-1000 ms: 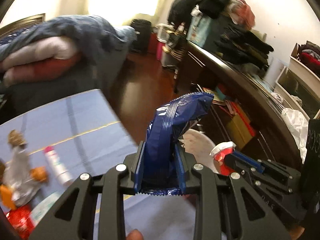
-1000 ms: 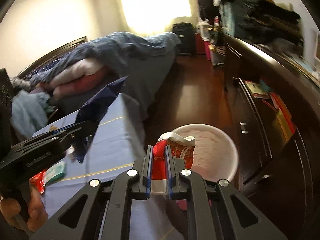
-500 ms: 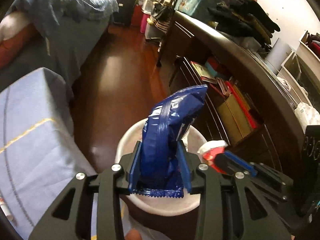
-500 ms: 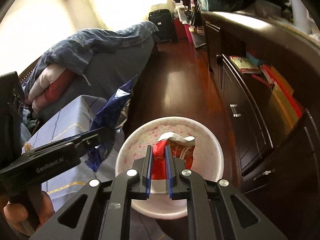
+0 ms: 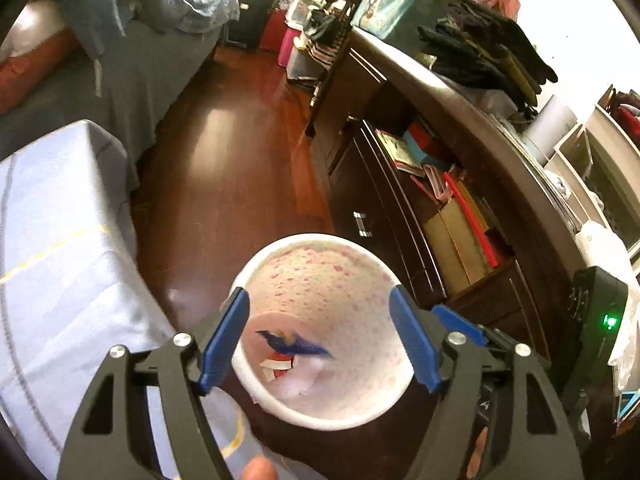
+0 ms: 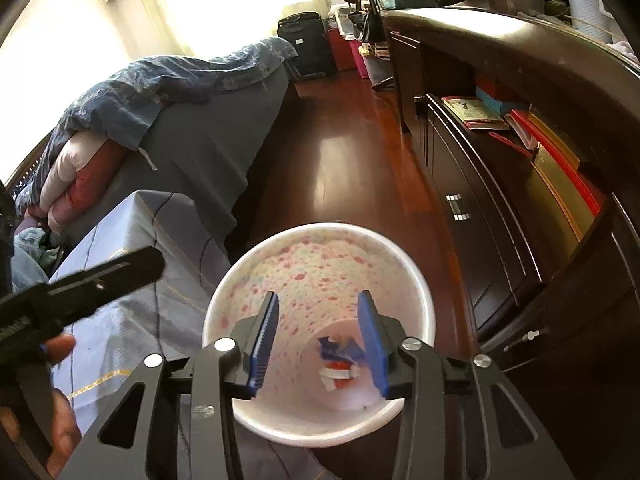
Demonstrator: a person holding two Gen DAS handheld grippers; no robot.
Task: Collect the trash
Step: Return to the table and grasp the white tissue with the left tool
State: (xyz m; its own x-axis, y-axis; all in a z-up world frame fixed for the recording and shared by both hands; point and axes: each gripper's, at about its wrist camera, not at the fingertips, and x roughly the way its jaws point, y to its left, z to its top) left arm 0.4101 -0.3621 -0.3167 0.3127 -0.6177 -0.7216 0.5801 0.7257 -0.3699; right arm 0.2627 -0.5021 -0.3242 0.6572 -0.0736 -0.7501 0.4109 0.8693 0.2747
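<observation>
Bin sits under us, both wrappers inside, and our left gripper and right gripper gape wide.

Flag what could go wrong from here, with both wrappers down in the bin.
1. The left gripper and right gripper hang close together over the bin, jaws open; pulling back at once could make them collide.
2. The bin stands against the draped table; a low gripper might catch its rim and tip it.
</observation>
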